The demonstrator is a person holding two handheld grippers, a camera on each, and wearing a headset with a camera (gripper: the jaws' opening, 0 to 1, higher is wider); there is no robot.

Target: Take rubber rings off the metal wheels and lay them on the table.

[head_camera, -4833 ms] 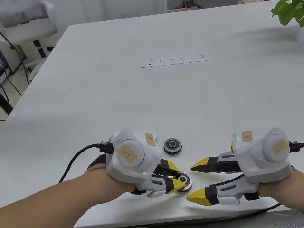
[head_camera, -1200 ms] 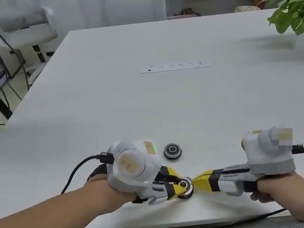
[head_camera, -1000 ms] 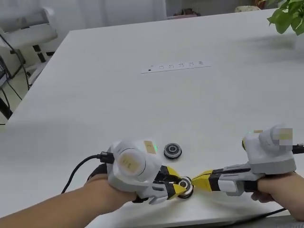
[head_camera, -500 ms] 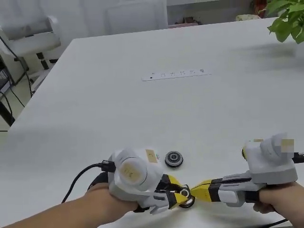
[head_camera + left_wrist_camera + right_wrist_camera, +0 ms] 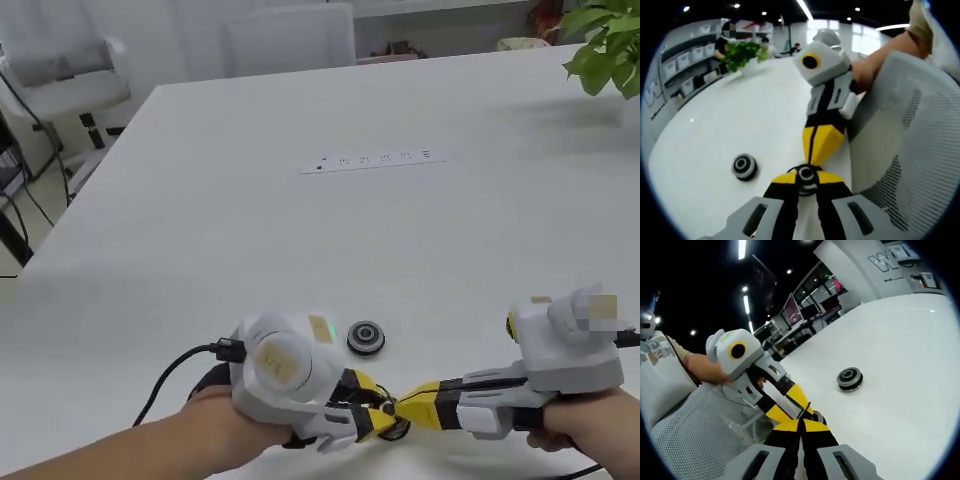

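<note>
Between left tongs [image 5: 378, 416] and right tongs [image 5: 408, 409], near wheel [image 5: 805, 174], behind it on table [image 5: 250, 230], far wheel [image 5: 366, 337]

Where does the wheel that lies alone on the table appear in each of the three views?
Head view: the loose wheel lies at bottom centre.
Left gripper view: the wheel is at lower left.
Right gripper view: the wheel is right of centre.
Shared landmark: the other wheel, held between yellow fingers nearby.

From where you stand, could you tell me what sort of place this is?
Probably an office or meeting room: a large white table with a socket strip, a chair beside it, a plant.
</note>
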